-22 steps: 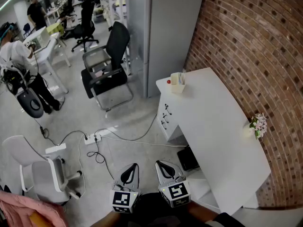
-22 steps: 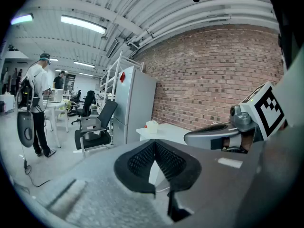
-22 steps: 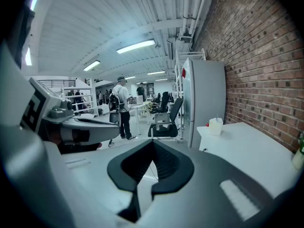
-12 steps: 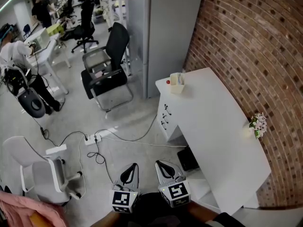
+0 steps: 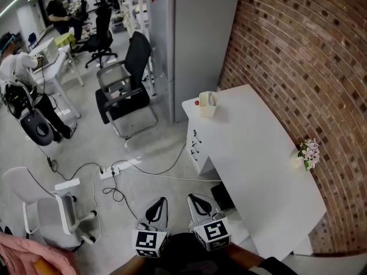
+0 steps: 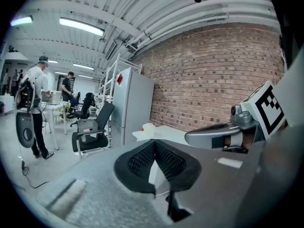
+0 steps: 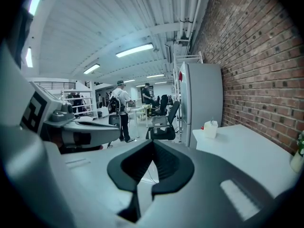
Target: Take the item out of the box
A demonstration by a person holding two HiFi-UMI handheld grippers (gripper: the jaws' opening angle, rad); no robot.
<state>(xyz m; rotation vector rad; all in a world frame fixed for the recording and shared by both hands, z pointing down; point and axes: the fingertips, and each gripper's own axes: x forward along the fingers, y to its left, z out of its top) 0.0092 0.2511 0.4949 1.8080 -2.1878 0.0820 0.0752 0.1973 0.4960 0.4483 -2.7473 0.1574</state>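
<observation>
Carefully: the power strip and its cables lie on the floor at the left, between you and the white desk, so a careless step forward could snag them. Your left gripper and right gripper are both clenched on nothing and well apart from the small cream box at the desk's far left corner, where a push from closed jaws might knock it off the edge. What lies inside that box is too small to tell, the red thing just left of it is unclear, and your hands are cut off at the near edge.
</observation>
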